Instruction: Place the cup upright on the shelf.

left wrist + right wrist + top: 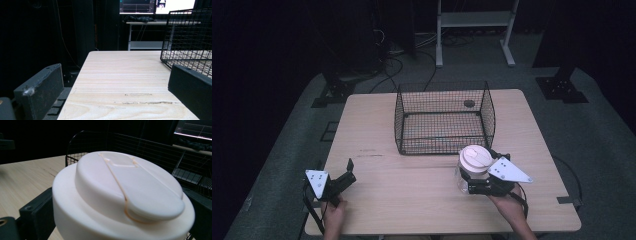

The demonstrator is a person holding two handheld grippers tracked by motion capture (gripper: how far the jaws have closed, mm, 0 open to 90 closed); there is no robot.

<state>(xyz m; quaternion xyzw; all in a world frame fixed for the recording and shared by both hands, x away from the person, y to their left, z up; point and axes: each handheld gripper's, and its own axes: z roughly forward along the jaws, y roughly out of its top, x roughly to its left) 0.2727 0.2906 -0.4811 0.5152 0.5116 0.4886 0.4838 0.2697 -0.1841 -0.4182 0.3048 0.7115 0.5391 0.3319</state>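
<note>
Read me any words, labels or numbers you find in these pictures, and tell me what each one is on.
None can be read.
Monitor screens behind the table: lit, content too small and blurred.
Jar lid: moulded lines, no lettering.
Grey plate on the right gripper: dots, no text.
Wire basket and table: no markings.

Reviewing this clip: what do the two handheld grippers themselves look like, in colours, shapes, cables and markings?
Both grippers are black with blocky, flat-faced jaws. Each carries a pale grey three-cornered plate on top with small dark dots: left gripper, right gripper. A black cable loops from each one near the person's hand. In the left gripper view, one jaw's tip is scuffed with a whitish fleck. No sleeves are visible at the wrists.
</note>
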